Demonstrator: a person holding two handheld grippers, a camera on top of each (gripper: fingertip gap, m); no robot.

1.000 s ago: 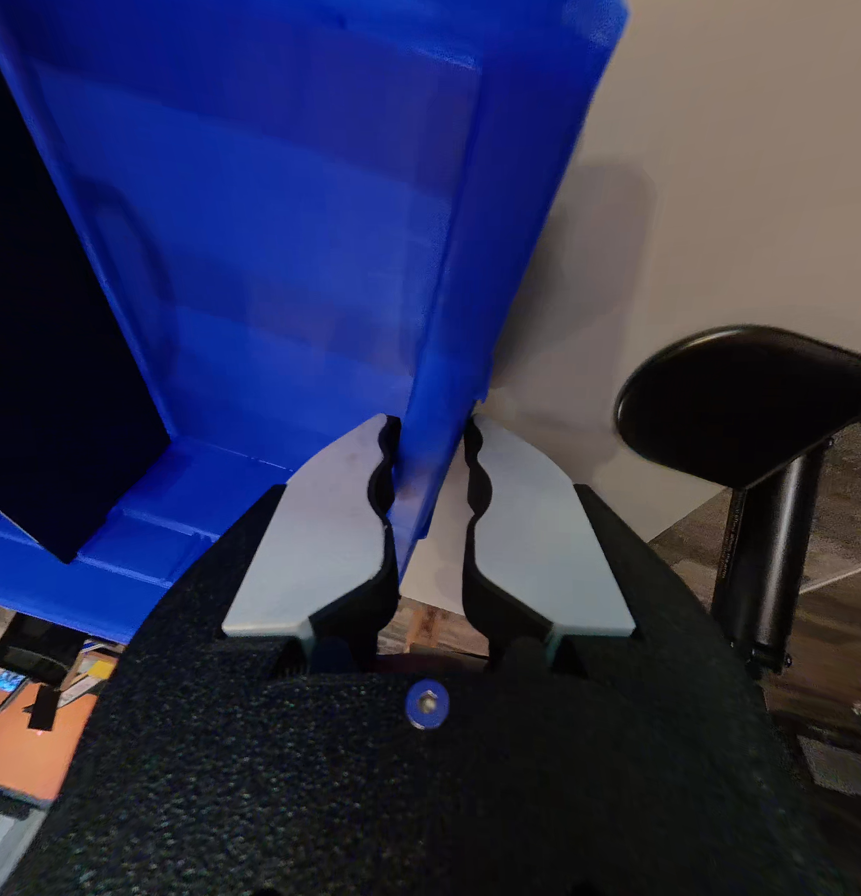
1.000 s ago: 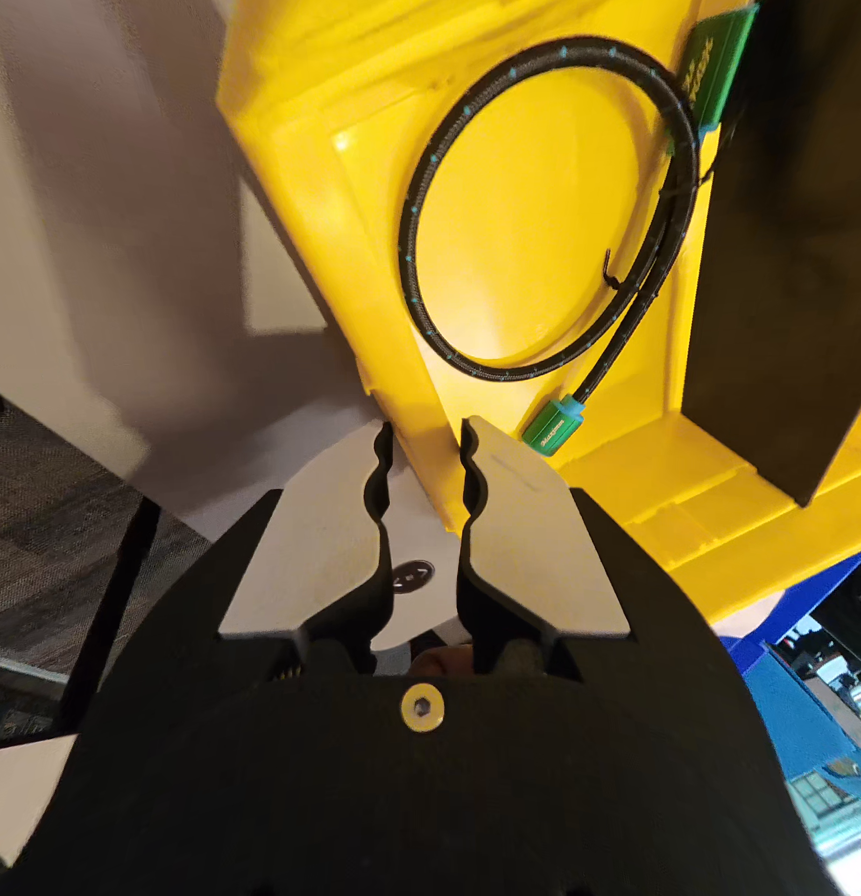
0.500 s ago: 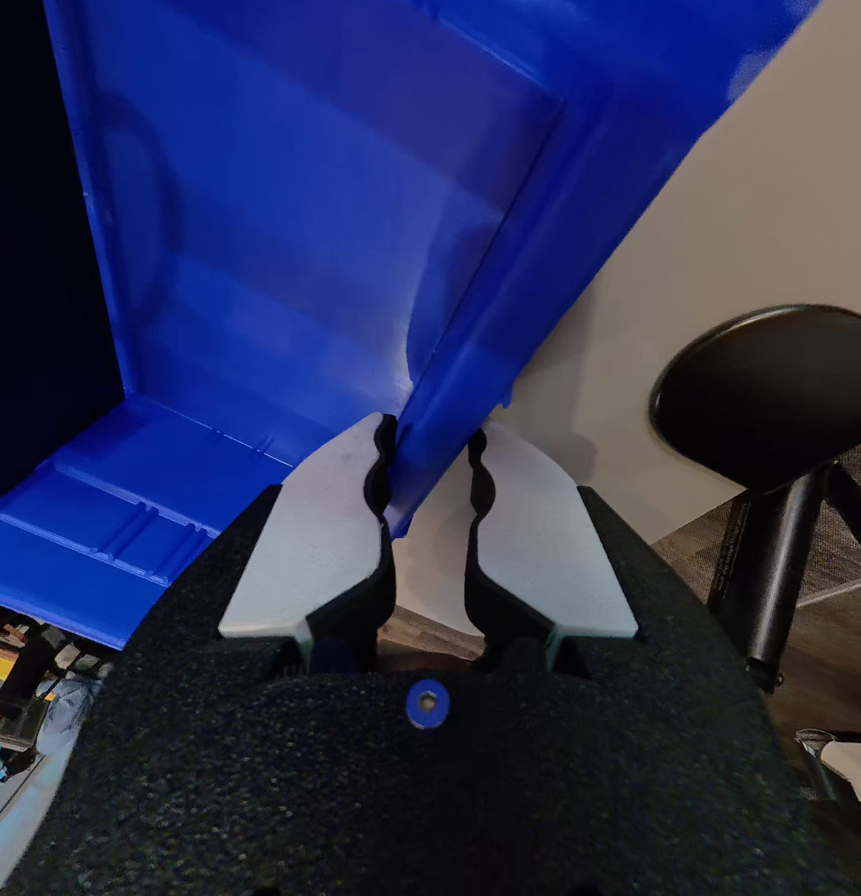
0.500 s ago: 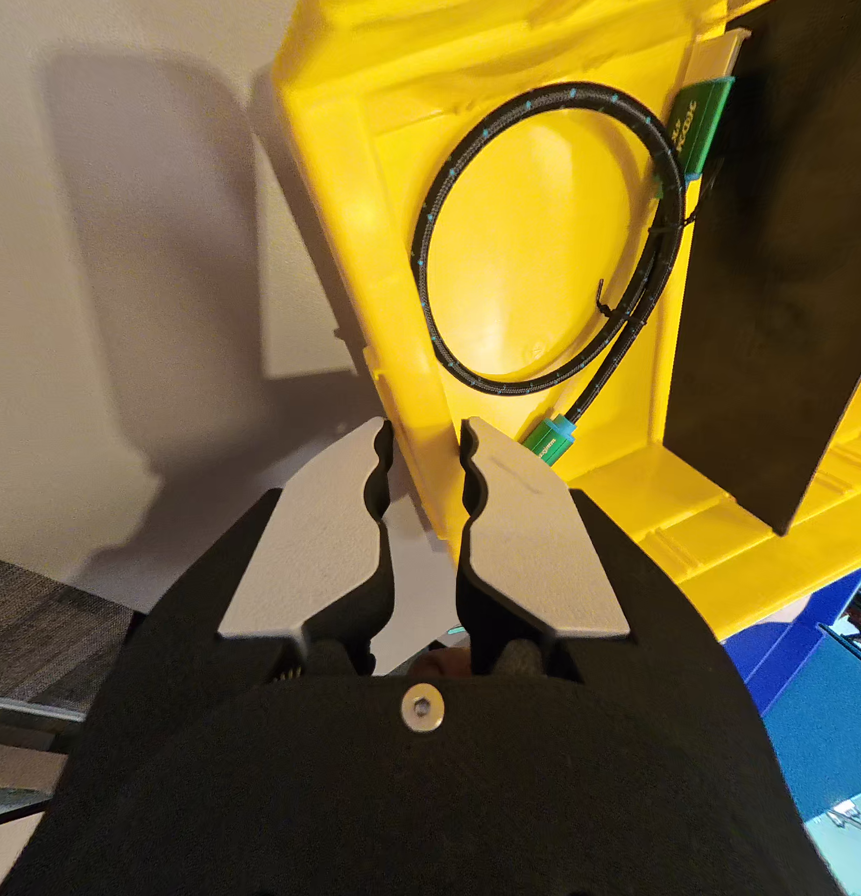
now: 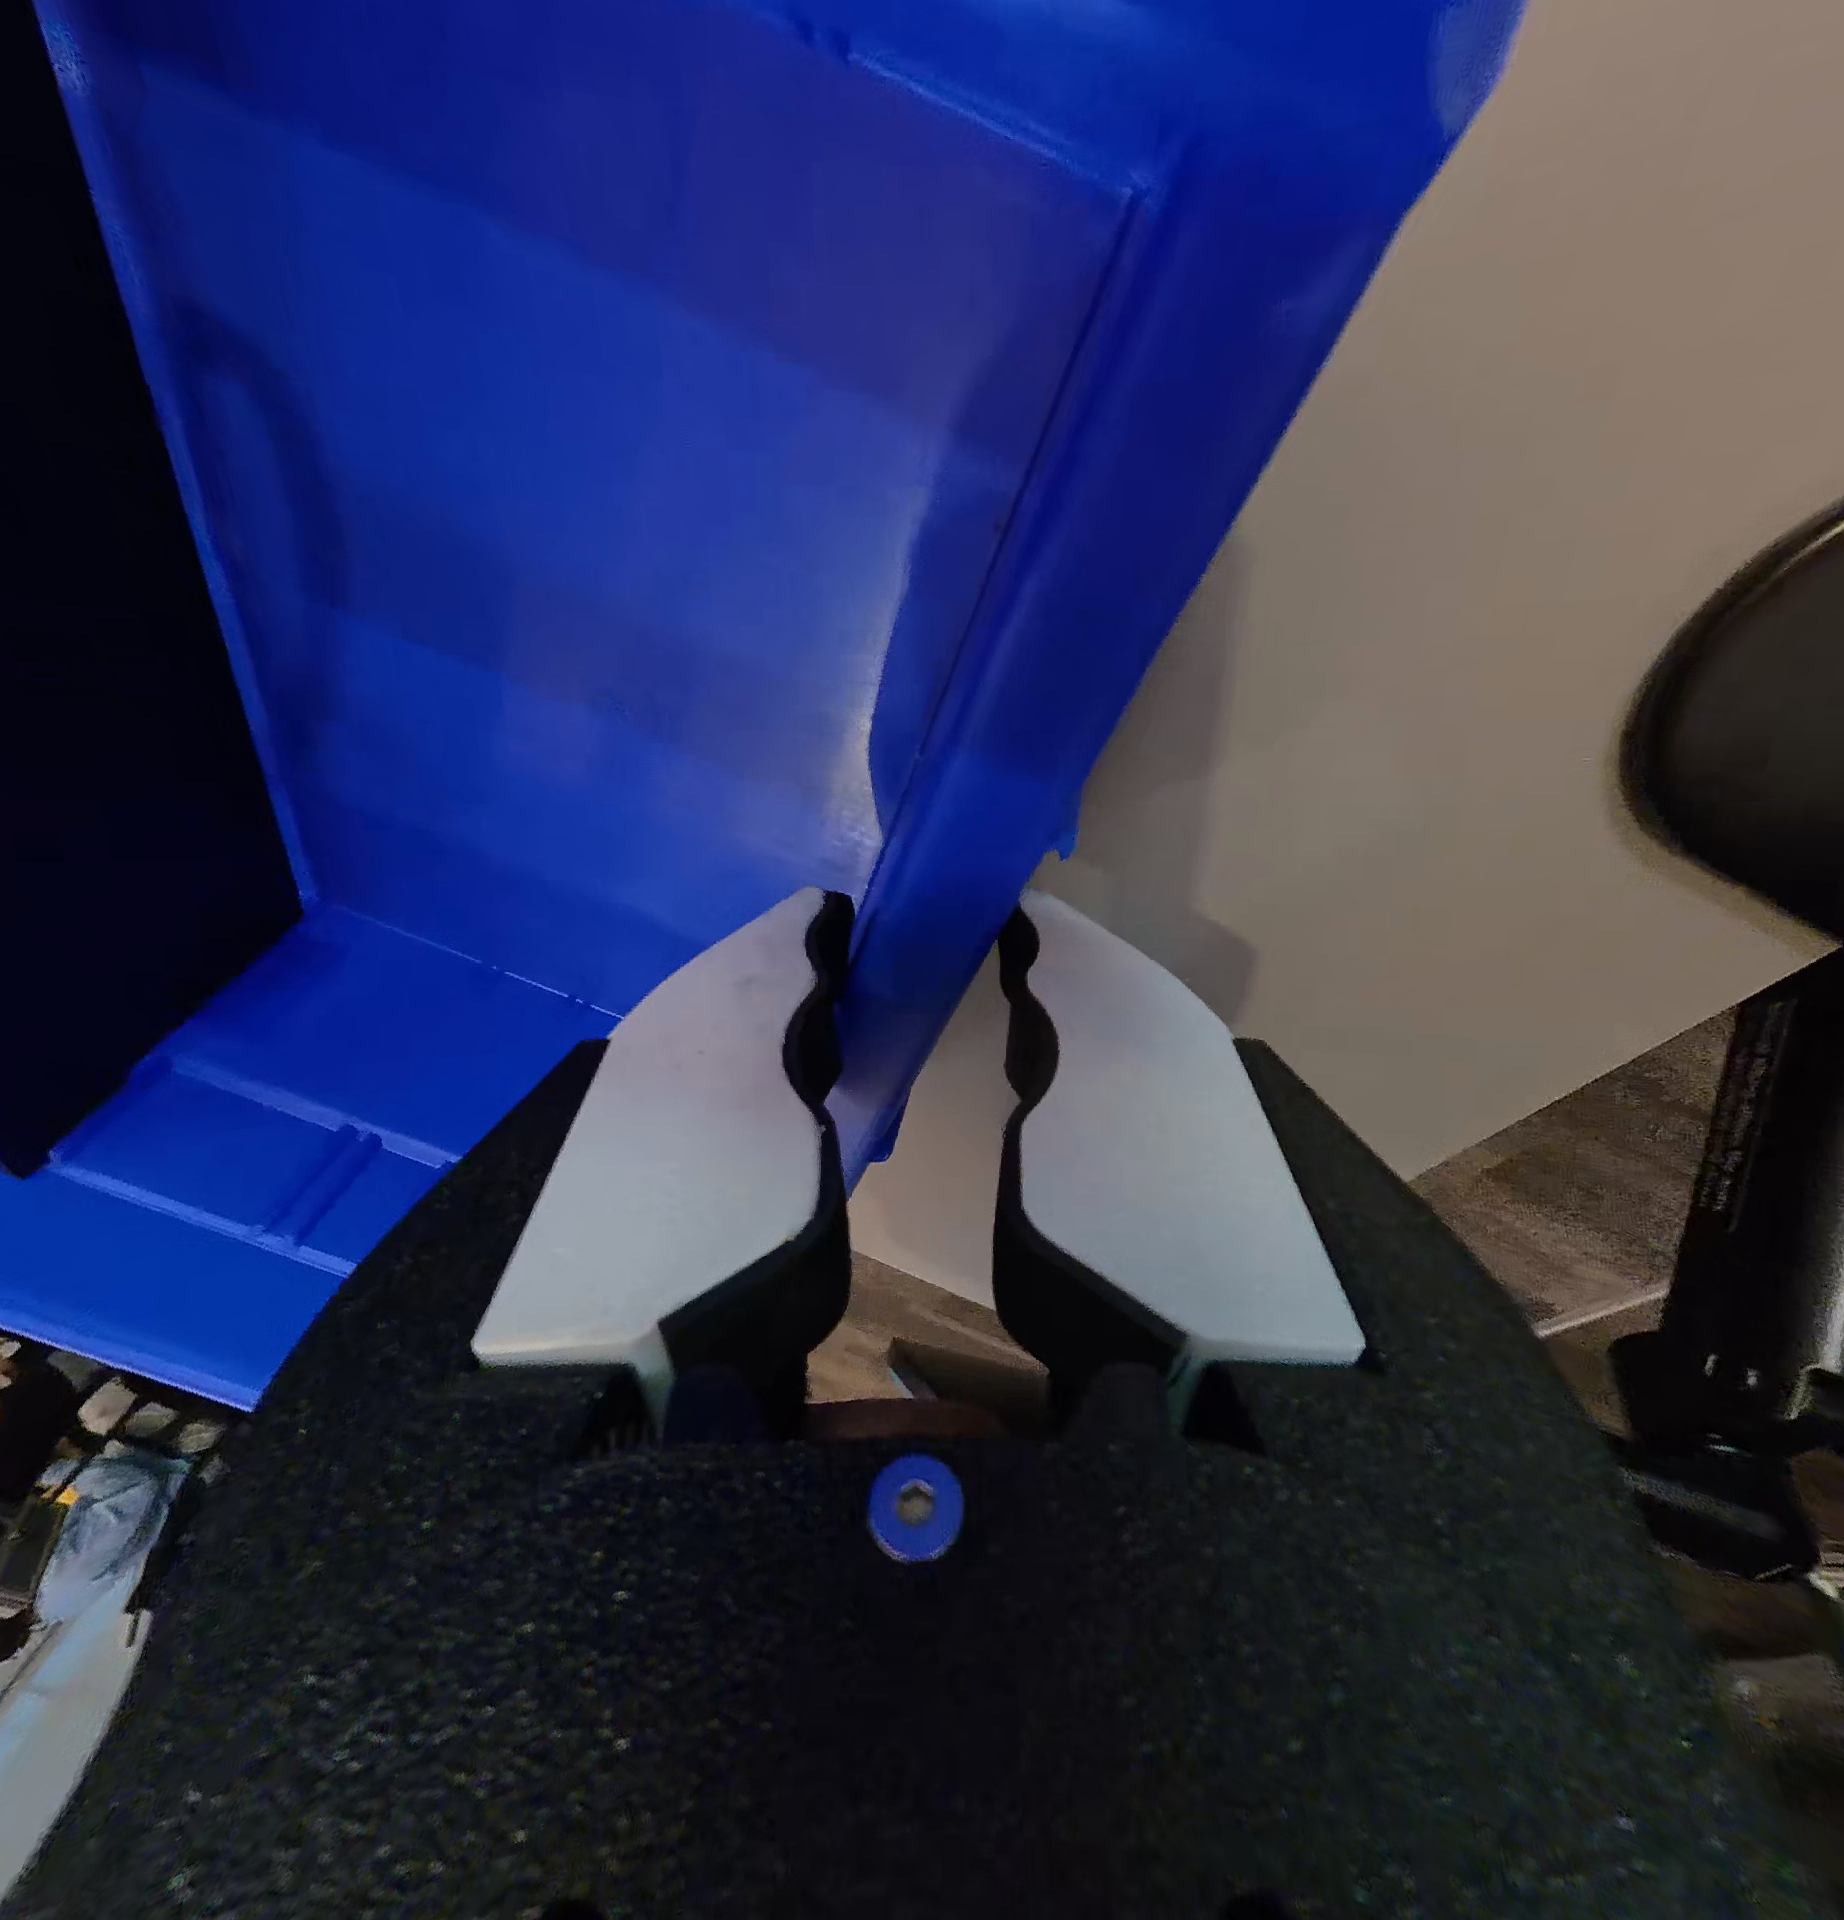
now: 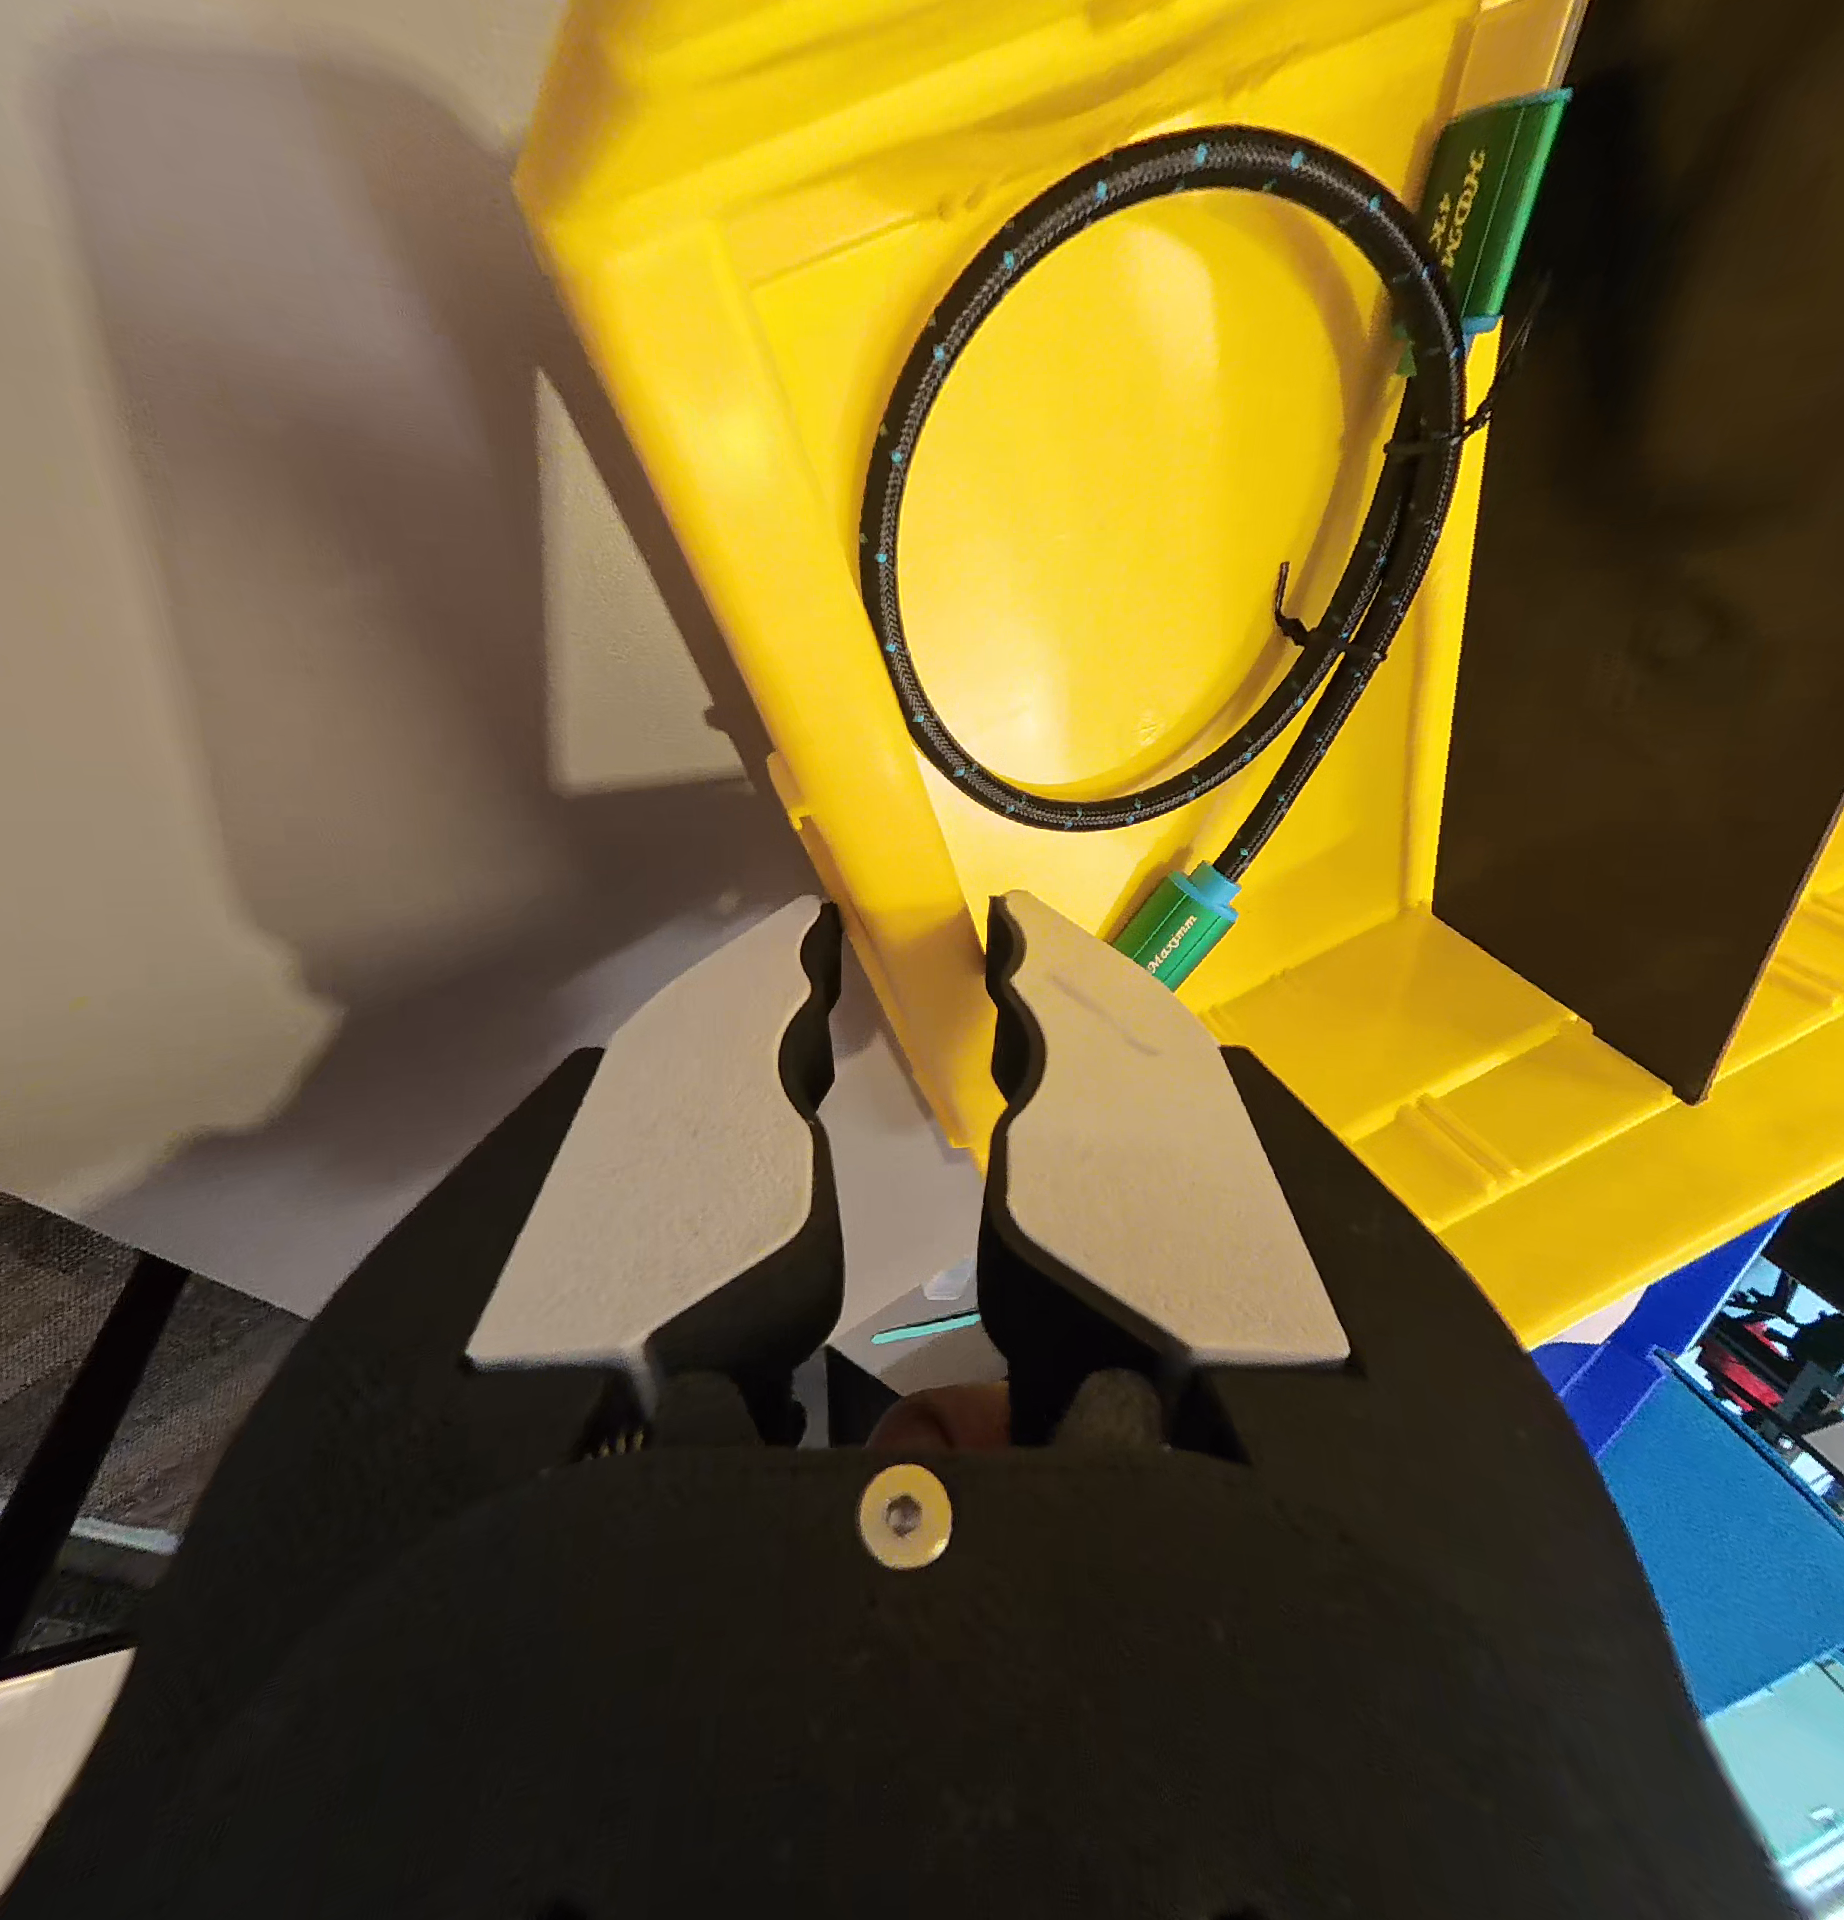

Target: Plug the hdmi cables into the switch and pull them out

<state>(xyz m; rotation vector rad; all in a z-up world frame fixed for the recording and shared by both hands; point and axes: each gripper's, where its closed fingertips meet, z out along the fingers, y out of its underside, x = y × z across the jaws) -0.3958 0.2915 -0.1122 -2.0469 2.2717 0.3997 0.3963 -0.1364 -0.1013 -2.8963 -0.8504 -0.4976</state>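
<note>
Both bins swung since earlier frames: blue bin [image 5: 606, 582] tipped back nearer upright after leaning right, yellow bin [image 6: 1105, 582] slid right in view, chair [image 5: 1770, 727] pushed toward frame edge. Left gripper [image 5: 923, 997] level, pointing forward, narrow and clamped on blue bin's right side wall, both pads on it. Right gripper [image 6: 913, 997] same pose, narrow, clamped on yellow bin's left side wall. Black braided cable [image 6: 1157, 499] coiled inside yellow bin, green plug [image 6: 1172, 930] just beside right fingertip [image 6: 1063, 956]. Black divider [image 6: 1687, 520] standing in yellow bin. Pale table [image 6: 222, 520] beneath.
</note>
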